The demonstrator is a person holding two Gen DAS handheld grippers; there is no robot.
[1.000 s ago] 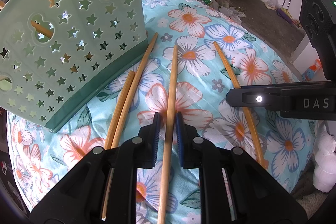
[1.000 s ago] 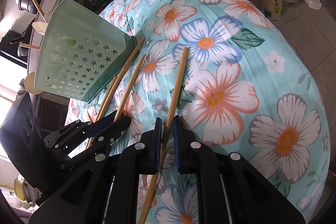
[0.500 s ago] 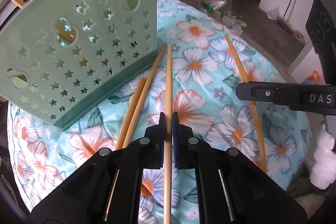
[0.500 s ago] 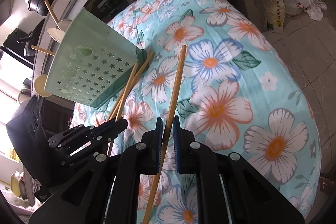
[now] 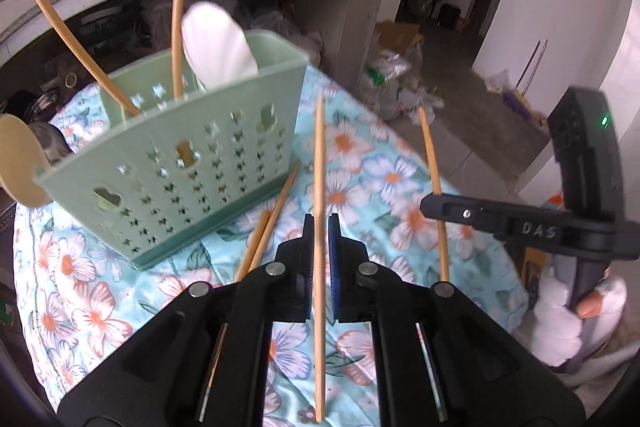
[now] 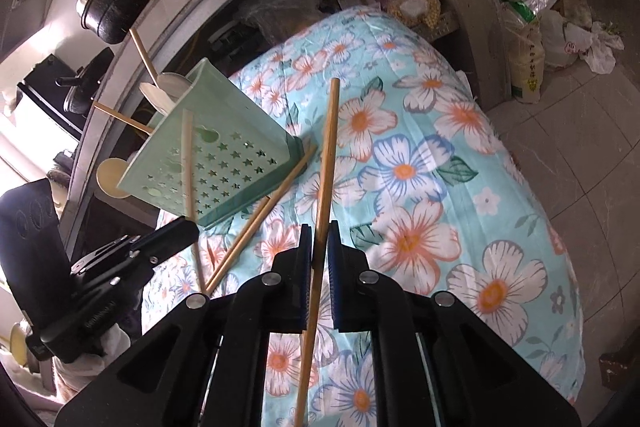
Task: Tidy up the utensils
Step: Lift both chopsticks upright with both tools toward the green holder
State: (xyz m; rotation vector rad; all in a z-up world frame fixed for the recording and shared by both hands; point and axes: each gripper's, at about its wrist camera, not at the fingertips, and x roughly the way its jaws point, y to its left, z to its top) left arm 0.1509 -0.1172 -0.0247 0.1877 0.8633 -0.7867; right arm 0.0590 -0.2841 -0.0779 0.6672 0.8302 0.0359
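Left gripper [image 5: 319,227]: jaws clamped on one chopstick [image 5: 319,163], lifted off the table [image 5: 400,183]. Right gripper [image 6: 319,237]: jaws closing on a second chopstick [image 6: 326,163], pads pressing it. Green holder [image 5: 192,163] lies ahead-left of both jaws.

Since a second ago the left gripper [image 5: 319,227] has shut its jaws on a chopstick [image 5: 319,163] that then lay loose between them on the floral cloth [image 5: 384,179], and has lifted it clear, so its tip now stands beside the green holder [image 5: 180,163]. The right gripper [image 6: 319,235], its jaws closing, has likewise raised its own chopstick [image 6: 326,155] off the cloth. Two chopsticks [image 5: 276,211] remain below by the holder's base.
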